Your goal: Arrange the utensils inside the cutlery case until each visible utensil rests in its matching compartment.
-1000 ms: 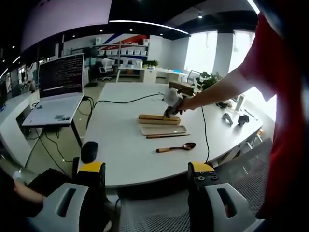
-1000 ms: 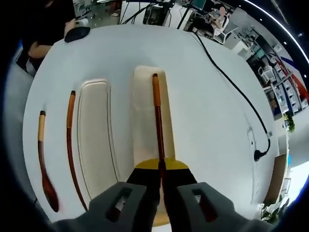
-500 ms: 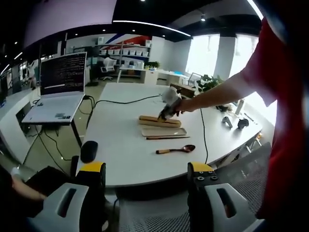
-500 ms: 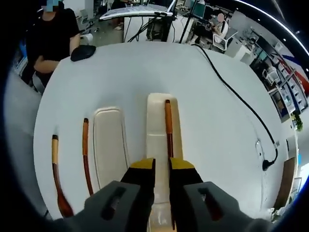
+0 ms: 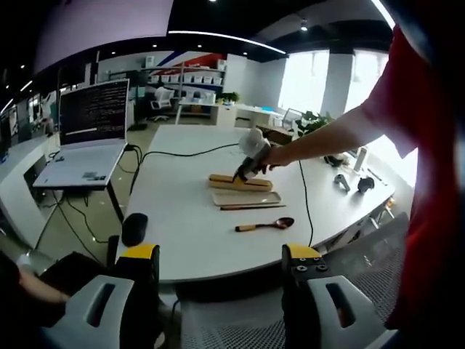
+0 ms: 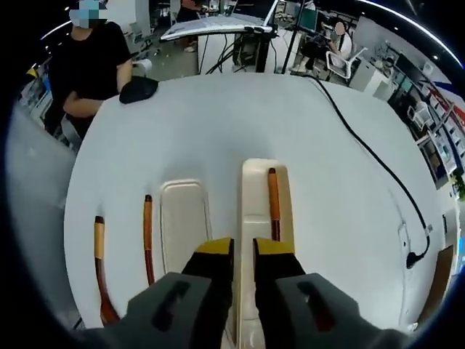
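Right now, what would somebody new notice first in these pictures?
Probably the two pale case halves lying side by side mid-table, with one brown chopstick resting in the right half. Left of them lie another chopstick and a wooden spoon on the white table. The right gripper hovers above, open.

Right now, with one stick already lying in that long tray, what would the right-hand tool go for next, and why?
Probably the chopstick on the table beside the lid. The right gripper is open above the case, where its twin already lies; the spoon waits farther out.
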Motion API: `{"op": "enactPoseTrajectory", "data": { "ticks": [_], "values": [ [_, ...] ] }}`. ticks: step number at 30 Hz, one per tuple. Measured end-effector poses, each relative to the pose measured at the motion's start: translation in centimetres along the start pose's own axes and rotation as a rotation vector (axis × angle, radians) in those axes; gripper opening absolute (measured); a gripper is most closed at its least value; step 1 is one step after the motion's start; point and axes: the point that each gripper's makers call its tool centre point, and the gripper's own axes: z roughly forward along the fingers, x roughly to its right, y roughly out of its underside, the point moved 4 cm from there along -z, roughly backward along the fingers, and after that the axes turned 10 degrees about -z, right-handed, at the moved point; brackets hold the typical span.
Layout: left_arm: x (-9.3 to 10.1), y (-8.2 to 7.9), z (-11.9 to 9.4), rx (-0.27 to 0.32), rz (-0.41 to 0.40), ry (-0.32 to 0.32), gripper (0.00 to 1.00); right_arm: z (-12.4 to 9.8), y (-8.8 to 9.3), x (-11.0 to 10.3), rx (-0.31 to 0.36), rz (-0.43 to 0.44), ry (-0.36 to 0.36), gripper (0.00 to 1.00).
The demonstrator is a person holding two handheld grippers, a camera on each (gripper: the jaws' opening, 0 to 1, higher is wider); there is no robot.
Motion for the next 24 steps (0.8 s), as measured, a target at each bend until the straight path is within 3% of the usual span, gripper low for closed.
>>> {"op": "enactPoseTrajectory", "data": {
  "ticks": [3, 13, 24],
  "values": [
    [-0.1, 0.0, -0.1, 0.001, -0.001, -0.005, 0.71, 0.2, 0.6, 0.1, -0.032, -0.051, -0.002, 0.0],
    [-0.1, -0.1, -0.3, 0.013, -0.006, -0.008, 0.71, -0.7, 1.5, -0.7, -0.059, -0.074, -0.012, 0.0],
    [0.0, -0.1, -0.3, 0.021, -0.008, 0.0, 0.71, -1.3, 2.2, -1.6, -0.065, -0.022, -0.015, 0.0]
  ]
}}
